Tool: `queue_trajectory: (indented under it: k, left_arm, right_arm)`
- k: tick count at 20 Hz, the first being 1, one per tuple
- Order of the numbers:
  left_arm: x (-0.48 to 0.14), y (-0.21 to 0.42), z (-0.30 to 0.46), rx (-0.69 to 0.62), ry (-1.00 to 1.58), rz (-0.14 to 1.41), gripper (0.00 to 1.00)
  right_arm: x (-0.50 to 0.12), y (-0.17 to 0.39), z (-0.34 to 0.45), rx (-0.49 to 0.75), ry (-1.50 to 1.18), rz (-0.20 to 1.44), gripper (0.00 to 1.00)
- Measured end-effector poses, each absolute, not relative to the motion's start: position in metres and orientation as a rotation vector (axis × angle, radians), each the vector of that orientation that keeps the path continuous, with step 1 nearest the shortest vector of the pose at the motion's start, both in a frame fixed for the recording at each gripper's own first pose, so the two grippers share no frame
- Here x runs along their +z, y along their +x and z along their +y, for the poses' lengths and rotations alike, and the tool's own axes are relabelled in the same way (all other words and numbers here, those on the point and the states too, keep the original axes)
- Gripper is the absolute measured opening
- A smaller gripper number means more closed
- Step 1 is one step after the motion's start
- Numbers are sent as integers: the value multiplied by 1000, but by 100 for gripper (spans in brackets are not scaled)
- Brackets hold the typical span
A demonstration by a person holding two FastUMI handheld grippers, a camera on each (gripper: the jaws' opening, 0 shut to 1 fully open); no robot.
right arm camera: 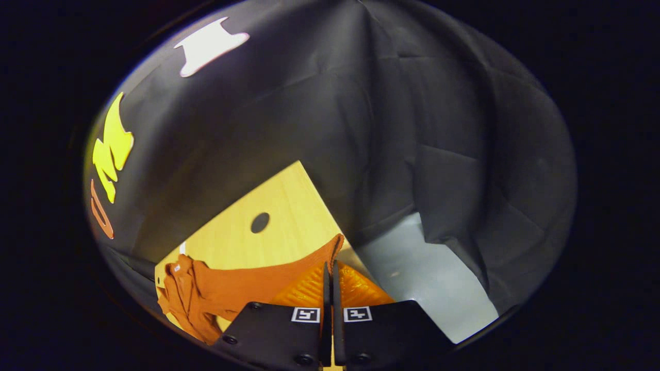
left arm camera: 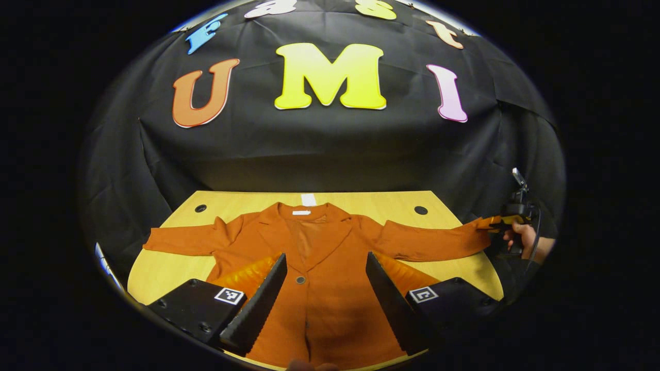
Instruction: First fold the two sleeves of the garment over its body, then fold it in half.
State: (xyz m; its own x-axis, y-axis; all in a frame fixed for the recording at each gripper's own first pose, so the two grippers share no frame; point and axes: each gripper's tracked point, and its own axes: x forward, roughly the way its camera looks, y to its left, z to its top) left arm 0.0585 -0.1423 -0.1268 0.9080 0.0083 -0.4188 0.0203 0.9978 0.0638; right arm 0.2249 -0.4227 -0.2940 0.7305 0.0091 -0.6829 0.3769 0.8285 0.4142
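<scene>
A rust-orange jacket (left arm camera: pixel 330 314) lies face up on the wooden table (left arm camera: pixel 165 273), collar toward the back wall. Its left sleeve (left arm camera: pixel 180 239) stretches flat across the table. My left gripper (left arm camera: pixel 326 257) hovers open above the jacket's lower front, a finger on either side of the button line. At the far right a hand holds my right gripper (left arm camera: pixel 497 222), which pulls the right sleeve (left arm camera: pixel 428 239) out past the table edge. In the right gripper view the right gripper (right arm camera: pixel 330 265) is shut on the cuff of that sleeve (right arm camera: pixel 268 283), which runs back to the bunched jacket body (right arm camera: pixel 180 288).
Two round cable holes (left arm camera: pixel 200 208) (left arm camera: pixel 421 210) sit near the table's back corners; one hole (right arm camera: pixel 260 222) lies ahead of the held cuff. Black cloth walls the booth behind and beside the table. Grey floor (right arm camera: pixel 428 273) lies beyond the table's right edge.
</scene>
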Motion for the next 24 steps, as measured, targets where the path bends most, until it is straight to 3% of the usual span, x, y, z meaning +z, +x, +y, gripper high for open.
queue_trajectory:
  k: [6,12,17,24]
  left_arm:
    - [-111,48,-51,2,9,348,100]
    - [-85,38,47,-20,-62,271,100]
    - [-75,15,117,-19,-107,235,98]
    - [-87,-18,187,55,-165,237,98]
  right_arm:
    - [-139,234,-289,-107,534,616,2]
    - [-69,253,-112,-1,484,569,2]
    - [-74,259,40,129,421,626,2]
    - [-159,256,210,283,354,793,2]
